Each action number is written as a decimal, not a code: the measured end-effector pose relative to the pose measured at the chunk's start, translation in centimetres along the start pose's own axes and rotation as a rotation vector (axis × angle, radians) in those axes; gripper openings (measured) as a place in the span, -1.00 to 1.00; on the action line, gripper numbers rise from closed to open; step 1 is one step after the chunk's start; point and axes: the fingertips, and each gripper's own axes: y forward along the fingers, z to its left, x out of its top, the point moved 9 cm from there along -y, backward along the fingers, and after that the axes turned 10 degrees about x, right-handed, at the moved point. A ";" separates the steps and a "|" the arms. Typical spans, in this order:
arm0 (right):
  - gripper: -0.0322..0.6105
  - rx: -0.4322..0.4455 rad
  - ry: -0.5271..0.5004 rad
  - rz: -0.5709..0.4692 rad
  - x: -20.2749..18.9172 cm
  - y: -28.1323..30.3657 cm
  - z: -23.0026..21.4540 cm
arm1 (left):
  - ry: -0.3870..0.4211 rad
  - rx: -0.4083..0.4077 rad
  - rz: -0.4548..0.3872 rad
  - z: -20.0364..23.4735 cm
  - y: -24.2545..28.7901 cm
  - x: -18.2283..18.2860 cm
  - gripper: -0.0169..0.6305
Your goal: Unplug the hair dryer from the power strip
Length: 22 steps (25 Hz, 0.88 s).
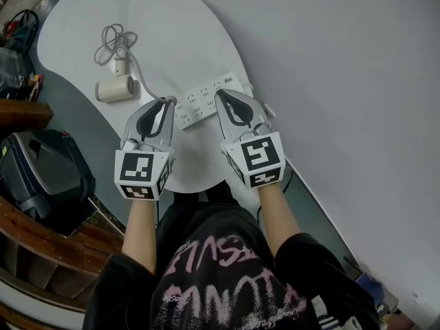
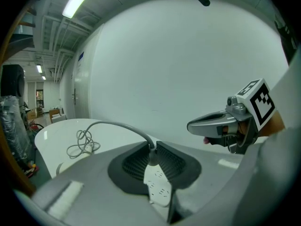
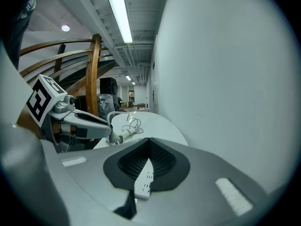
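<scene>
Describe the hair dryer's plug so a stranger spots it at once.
The white table carries a white power strip. At its left end, toward the hair dryer, sits the plug: the only one inserted, grey cord arching from it, the left gripper closed on it.

We see smooth, matt grey plastic on the shells of the left hand-held gripper (image 2: pixel 152 147) and the right hand-held gripper (image 3: pixel 149 144). Their pads (image 2: pixel 134 163) look dark, ribbed and rubbery. The power strip (image 1: pixel 206 100) is white plastic with a faint sheen. The hair dryer (image 1: pixel 115 88) is smooth cream plastic, and its cord (image 1: pixel 110 40) has a smooth grey sheath. The bench (image 1: pixel 75 19) is smooth and white, and the wall (image 1: pixel 344 60) is matt. The post (image 3: pixel 95 74) looks like varnished wood. The person's top (image 1: pixel 227 267) is black cloth.
</scene>
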 end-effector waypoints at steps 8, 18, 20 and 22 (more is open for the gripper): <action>-0.87 -0.002 -0.027 -0.076 2.1 -1.0 0.4 | -0.026 0.045 -0.041 0.7 -1.4 1.6 -0.75; -0.87 -0.002 -0.047 -0.120 3.8 -2.0 0.7 | -0.036 0.077 -0.085 0.9 -2.8 3.2 -0.75; -0.87 -0.004 -0.051 -0.128 4.1 -2.2 0.8 | -0.040 0.082 -0.094 1.0 -3.1 3.4 -0.75; -0.87 -0.008 -0.057 -0.134 4.3 -2.4 0.9 | -0.047 0.086 -0.101 1.1 -3.5 3.5 -0.75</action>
